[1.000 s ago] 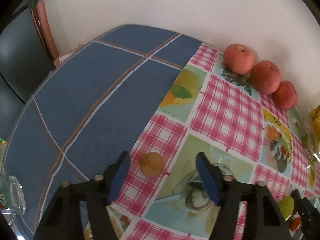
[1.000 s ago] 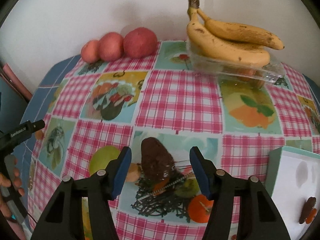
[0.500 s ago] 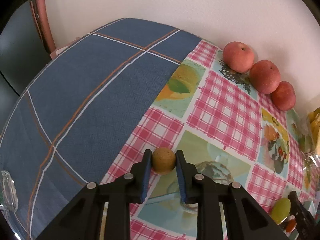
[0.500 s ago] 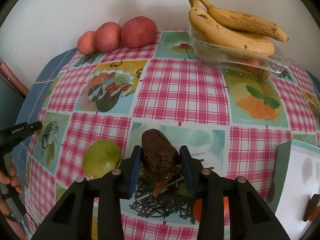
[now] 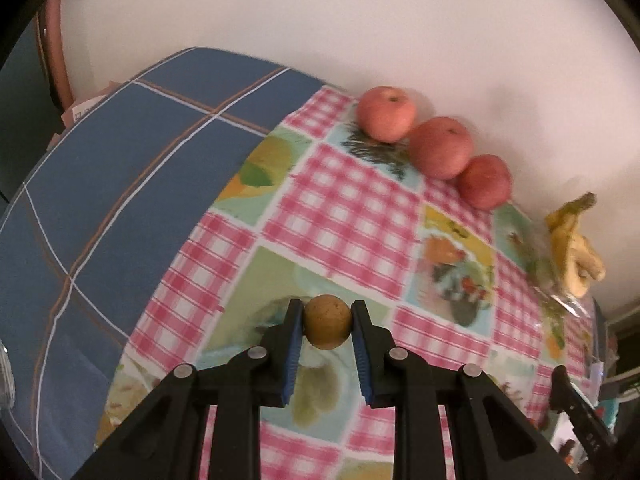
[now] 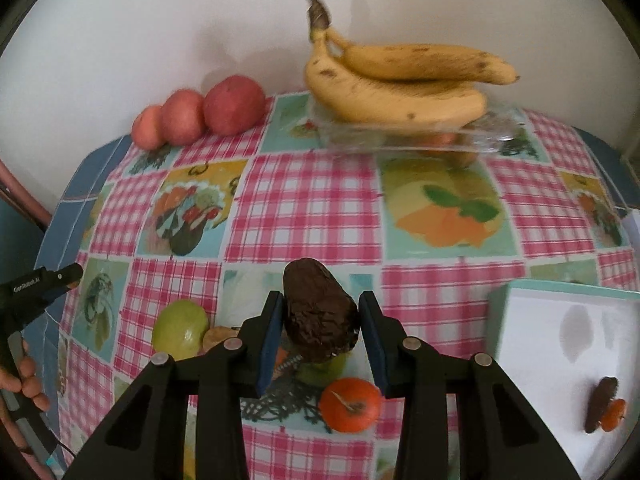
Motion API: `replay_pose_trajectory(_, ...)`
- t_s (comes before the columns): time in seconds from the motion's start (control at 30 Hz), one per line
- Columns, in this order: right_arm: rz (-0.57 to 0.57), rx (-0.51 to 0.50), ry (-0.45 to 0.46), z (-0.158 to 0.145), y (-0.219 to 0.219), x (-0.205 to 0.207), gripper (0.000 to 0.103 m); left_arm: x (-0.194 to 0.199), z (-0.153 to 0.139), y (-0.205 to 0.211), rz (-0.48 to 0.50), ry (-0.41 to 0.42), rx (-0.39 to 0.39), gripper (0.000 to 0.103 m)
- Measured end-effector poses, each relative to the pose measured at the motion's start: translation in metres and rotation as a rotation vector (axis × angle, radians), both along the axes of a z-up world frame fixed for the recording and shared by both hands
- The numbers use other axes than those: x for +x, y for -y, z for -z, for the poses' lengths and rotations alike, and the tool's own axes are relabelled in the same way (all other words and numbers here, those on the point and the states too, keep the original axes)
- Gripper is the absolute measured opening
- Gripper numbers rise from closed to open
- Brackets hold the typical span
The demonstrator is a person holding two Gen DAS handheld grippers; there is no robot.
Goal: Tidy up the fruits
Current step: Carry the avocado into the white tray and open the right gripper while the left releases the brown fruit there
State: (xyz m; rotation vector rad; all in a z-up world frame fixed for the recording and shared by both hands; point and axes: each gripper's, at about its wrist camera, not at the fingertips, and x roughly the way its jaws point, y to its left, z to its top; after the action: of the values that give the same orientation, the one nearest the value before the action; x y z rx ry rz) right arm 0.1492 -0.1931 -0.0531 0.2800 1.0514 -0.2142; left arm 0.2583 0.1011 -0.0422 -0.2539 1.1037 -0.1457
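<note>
Above the tablecloth [image 6: 312, 208], left gripper [image 5: 327, 322] clamps a small brown fruit [image 5: 327, 327], right gripper [image 6: 319, 324] an avocado [image 6: 318, 316]; the round fruit may slip out.

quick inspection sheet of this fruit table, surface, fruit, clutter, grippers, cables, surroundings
surface: fruit-print checked cloth over a blue plaid cloth.
job's things: three apples in a row by the wall; bananas on a clear tray; green fruit and orange fruit loose.
clutter: white box.
grippers: left gripper shut on small brown fruit; right gripper shut on avocado.
cables: nothing seen.
surroundings: white wall.
</note>
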Motion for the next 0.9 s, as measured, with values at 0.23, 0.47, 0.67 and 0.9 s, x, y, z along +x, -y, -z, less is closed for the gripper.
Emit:
replay_pose_trajectory(0.23, 0.037, 0.011, 0.012, -0.022, 0.014, -0.023, 0.04, -0.031, -0.025, 0.03, 0.054, 0.028, 0.011, 0.025)
replay_pose_trajectory(0.47, 0.052, -0.018, 0.036, -0.049, 0.028, -0.058, 0.04, -0.063, -0.037, 0.054, 0.092, 0.033, 0.008, 0.025)
replay_pose_trajectory(0.67, 0.067, -0.017, 0.03, -0.049, 0.036, -0.085, 0.04, -0.09, -0.036, 0.068, 0.125, 0.03, 0.016, 0.025)
replay_pose_trajectory(0.9, 0.101, -0.009, 0.025, -0.049, 0.043, -0.114, 0.04, -0.11, -0.043, 0.081, 0.148, 0.052, 0.049, 0.025)
